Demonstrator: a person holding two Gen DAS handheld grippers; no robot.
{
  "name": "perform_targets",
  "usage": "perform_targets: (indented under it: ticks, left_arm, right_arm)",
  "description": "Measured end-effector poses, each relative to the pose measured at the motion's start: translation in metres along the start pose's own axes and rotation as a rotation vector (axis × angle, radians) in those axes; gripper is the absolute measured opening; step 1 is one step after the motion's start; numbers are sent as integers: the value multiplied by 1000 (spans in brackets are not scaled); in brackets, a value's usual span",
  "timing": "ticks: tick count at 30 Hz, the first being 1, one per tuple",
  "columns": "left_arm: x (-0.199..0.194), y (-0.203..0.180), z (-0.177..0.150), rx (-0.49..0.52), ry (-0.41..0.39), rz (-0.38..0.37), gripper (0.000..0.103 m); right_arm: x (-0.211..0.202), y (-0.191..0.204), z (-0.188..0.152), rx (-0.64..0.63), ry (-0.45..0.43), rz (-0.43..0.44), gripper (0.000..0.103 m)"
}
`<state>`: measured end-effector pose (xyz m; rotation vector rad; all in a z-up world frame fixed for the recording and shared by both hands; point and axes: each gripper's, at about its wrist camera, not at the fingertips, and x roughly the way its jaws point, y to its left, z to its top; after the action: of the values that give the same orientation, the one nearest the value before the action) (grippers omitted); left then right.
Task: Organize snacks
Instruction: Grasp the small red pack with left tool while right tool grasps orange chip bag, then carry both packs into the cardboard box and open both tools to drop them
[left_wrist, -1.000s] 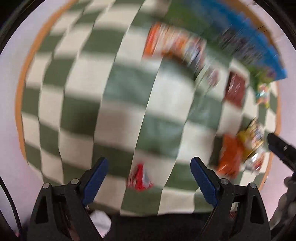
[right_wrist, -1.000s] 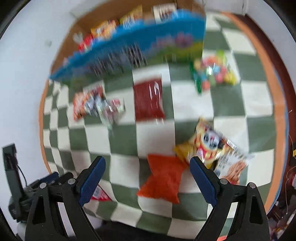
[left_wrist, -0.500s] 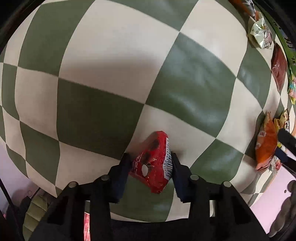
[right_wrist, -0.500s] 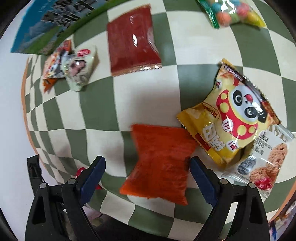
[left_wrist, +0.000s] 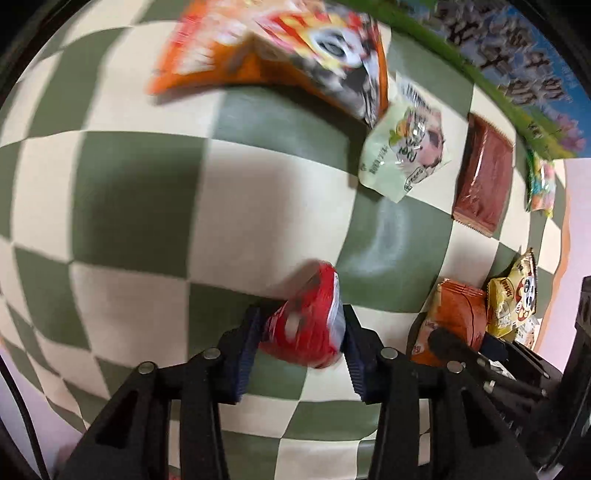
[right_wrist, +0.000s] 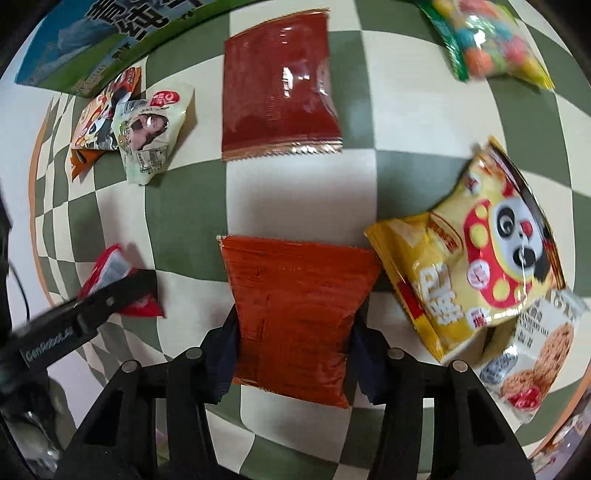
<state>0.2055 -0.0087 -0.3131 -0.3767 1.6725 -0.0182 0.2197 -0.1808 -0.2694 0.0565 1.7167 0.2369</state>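
Observation:
My left gripper is shut on a small red snack packet and holds it just above the green-and-cream checked cloth. The packet and the left gripper's finger also show in the right wrist view, the packet at the left. My right gripper is shut on an orange snack bag that lies on the cloth; it also shows in the left wrist view.
A yellow panda bag, a cookie packet, a dark red flat pack, a candy bag, a pale green packet and an orange panda bag lie around. A blue-green box stands at the back.
My left gripper closed on the red packet and has lifted it, swinging toward the back. My right gripper came down and closed on the orange bag.

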Motion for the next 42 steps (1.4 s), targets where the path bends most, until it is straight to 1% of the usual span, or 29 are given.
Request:
perform_targets:
  ticks: [2, 4, 6, 8, 12, 13, 14, 16, 18, 20, 25, 28, 30, 32, 34, 37, 40, 42]
  left_arm:
    - [8, -5, 8, 21, 21, 16, 47]
    - [12, -8, 7, 33, 22, 24, 49]
    - [14, -11, 5, 48, 22, 29, 52]
    - [16, -17, 6, 60, 26, 34, 56]
    - [19, -36, -4, 83, 10, 66, 56]
    - [17, -43, -4, 84, 5, 70, 55]
    - [15, -53, 0, 83, -4, 85, 49]
    - [16, -62, -1, 87, -20, 112, 42]
    - [15, -62, -8, 81, -31, 108, 39]
    - [14, -57, -14, 81, -33, 101, 38]
    - [7, -58, -22, 76, -34, 85, 38]
    - [1, -60, -24, 76, -39, 67, 37]
    - [-10, -64, -27, 75, -48, 43, 37]
    - [-25, -69, -29, 80, -71, 23, 37]
    - [-45, -77, -30, 87, -99, -13, 37]
    - [-80, -91, -29, 98, -150, -67, 37]
    - [-126, -110, -17, 125, -223, -131, 37]
    - [-155, -112, 4, 141, -254, -169, 37]
  right_arm:
    - [3, 4, 3, 5, 11, -1, 58]
    - [6, 4, 4, 13, 19, 3, 61]
    - [7, 3, 6, 29, 27, 24, 67]
    - [10, 4, 8, 45, 22, 36, 68]
    - [13, -2, 8, 36, 22, 16, 68]
    - [14, -1, 9, 36, 22, 13, 68]
    - [20, 2, 8, 33, 20, 7, 68]
    - [23, 5, 6, 29, 18, -1, 67]
    - [25, 6, 4, 26, 11, -18, 60]
    - [28, 7, -2, 18, 5, -33, 58]
    - [29, 2, -6, 17, -5, -27, 53]
    - [21, 3, -7, 20, -21, 2, 51]
    - [15, 4, -9, 21, -27, 18, 51]
    - [5, 5, -12, 13, -44, 39, 51]
    - [-6, 6, -13, 6, -59, 62, 50]
    - [-37, 7, -11, -12, -108, 100, 50]
    - [-75, 8, 0, -32, -168, 128, 50]
    - [-109, 11, 11, -52, -222, 150, 50]
